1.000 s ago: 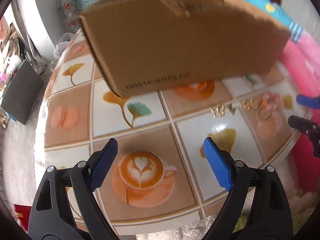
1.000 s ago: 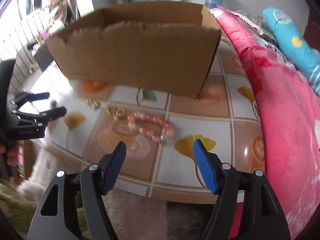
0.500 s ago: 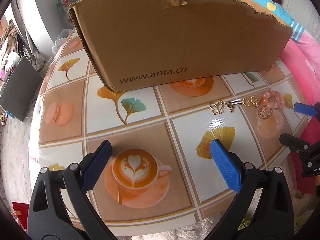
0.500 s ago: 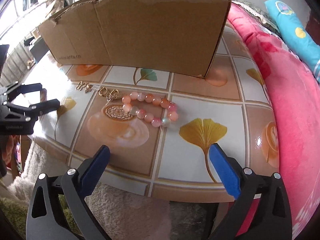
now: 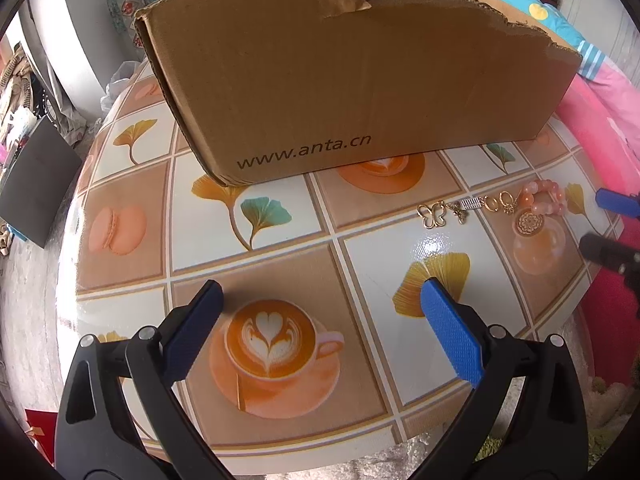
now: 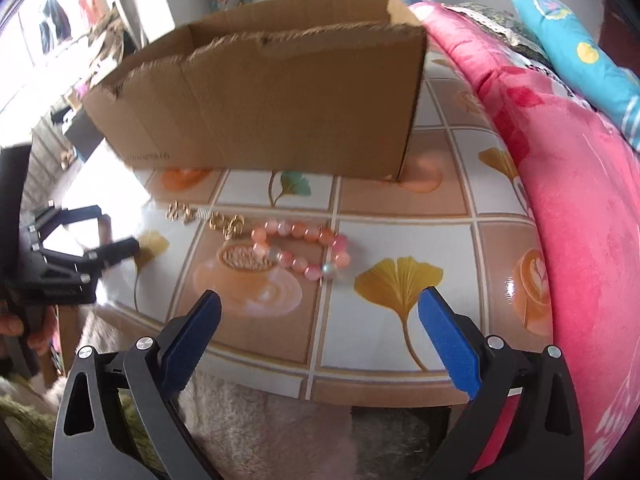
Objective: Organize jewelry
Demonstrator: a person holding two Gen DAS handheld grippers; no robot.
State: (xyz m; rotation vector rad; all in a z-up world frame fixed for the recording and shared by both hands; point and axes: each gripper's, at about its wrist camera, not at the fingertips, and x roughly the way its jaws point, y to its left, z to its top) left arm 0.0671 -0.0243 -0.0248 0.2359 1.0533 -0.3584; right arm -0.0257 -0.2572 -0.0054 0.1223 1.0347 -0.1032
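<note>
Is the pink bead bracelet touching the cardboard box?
Apart. The right wrist view shows the pink bead bracelet lying on bare tablecloth with a full tile row between it and the cardboard box.

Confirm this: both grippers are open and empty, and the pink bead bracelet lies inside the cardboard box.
Wrong on one point. The bead bracelet lies on the table in front of the cardboard box, not inside it, as the right wrist view shows. The left gripper and right gripper are indeed open and empty.

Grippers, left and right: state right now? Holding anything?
Left gripper: open wide, empty, over the table's coffee-cup print.
Right gripper: open, empty; its jaws have just been opening; the bead bracelet lies ahead, untouched.
</note>
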